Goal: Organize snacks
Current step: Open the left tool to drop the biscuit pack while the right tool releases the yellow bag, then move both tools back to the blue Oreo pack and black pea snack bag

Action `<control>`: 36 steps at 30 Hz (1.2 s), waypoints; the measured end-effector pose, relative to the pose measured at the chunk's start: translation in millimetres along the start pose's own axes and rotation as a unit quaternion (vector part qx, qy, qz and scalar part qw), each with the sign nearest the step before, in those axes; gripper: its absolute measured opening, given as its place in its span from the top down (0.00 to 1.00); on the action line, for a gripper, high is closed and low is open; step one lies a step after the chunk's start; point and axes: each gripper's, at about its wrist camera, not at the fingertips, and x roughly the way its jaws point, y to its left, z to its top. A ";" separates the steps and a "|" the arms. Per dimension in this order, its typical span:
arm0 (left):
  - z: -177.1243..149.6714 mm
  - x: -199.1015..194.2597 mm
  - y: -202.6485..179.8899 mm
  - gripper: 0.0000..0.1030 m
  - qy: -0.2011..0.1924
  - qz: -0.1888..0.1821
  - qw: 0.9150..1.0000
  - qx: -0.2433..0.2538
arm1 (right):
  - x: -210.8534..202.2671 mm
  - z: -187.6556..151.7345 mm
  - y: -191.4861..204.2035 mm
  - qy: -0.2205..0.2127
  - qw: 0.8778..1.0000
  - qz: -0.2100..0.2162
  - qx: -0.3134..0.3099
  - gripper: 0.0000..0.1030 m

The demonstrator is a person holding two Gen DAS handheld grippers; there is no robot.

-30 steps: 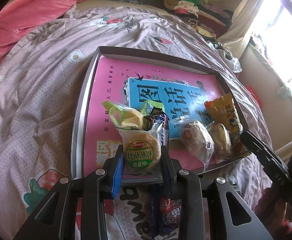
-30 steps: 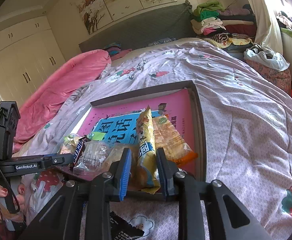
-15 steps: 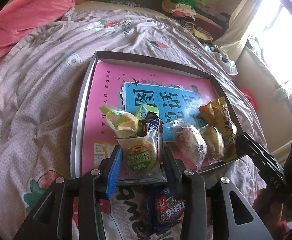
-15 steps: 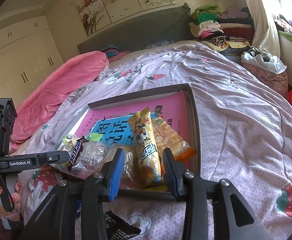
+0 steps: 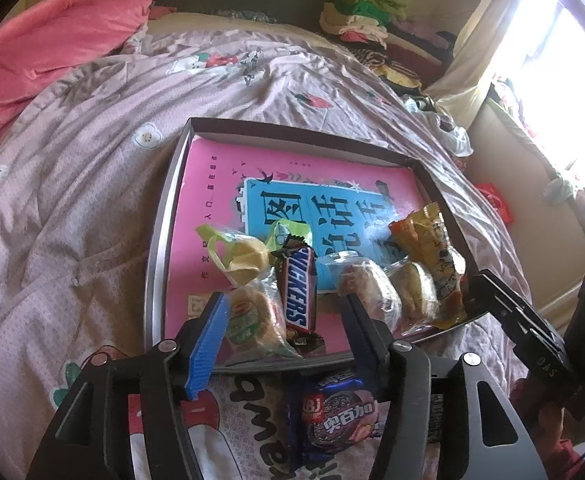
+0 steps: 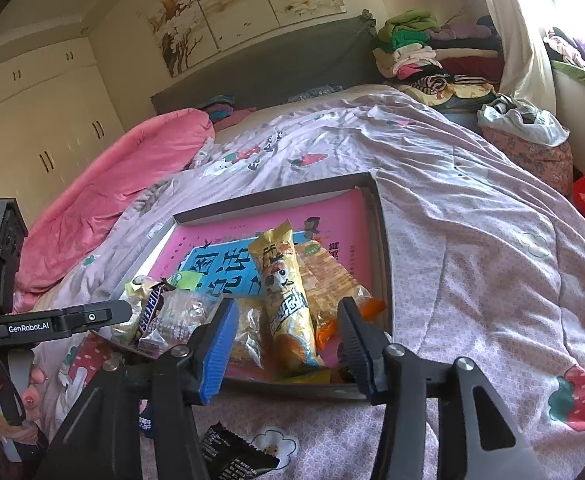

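2 grippers are opening over the tray's [image 5: 160,240] near edge: the left gripper [image 5: 284,320] is letting go of the round cracker pack [image 5: 252,320], the right gripper [image 6: 288,332] the yellow wafer pack [image 6: 288,304]. Light, crinkly and slippery, both are best pinched mid-body.
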 end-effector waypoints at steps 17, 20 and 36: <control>-2.9 -18.7 -13.4 0.25 -0.013 -0.001 1.000 0.020 | -19.3 1.2 0.9 -0.011 1.000 -0.003 0.012 0.35; -4.0 -23.8 -13.6 0.25 -0.015 -0.005 1.000 0.020 | -25.5 0.2 1.6 -0.013 1.000 -0.002 0.015 0.34; -20.2 -31.7 -24.6 0.25 -0.001 -0.006 0.999 0.036 | -33.4 -9.8 19.0 0.018 1.000 0.015 0.013 0.28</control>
